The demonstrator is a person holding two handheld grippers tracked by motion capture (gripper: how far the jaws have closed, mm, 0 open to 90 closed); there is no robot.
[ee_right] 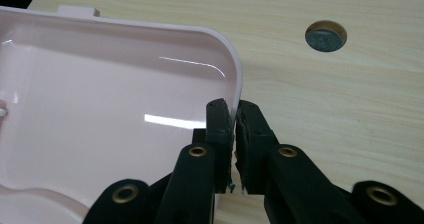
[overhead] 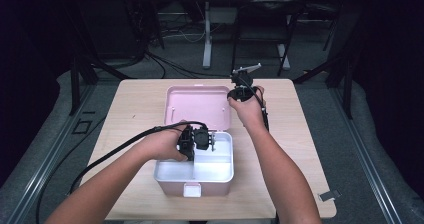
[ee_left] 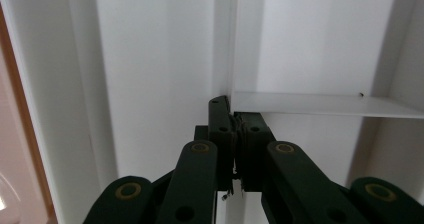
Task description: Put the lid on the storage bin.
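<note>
The right gripper [ee_right: 234,115] pinches the rim of the pink plastic box's open lid [ee_right: 125,104], with bare wooden table [ee_right: 325,99] beyond. The left gripper [ee_left: 233,109] pinches the white divider wall [ee_left: 233,44] inside the box's white tray [overhead: 215,166].

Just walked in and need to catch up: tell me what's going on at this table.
A person is working on a pink storage box with a white divided tray inside, using a handheld gripper in each hand. The left gripper is down in the tray, jaws closed on the upright divider wall where the compartments meet. The right gripper has its jaws pinched on the rim of the open pink lid at a far corner. The lid lies tipped back on the wooden table.
</note>
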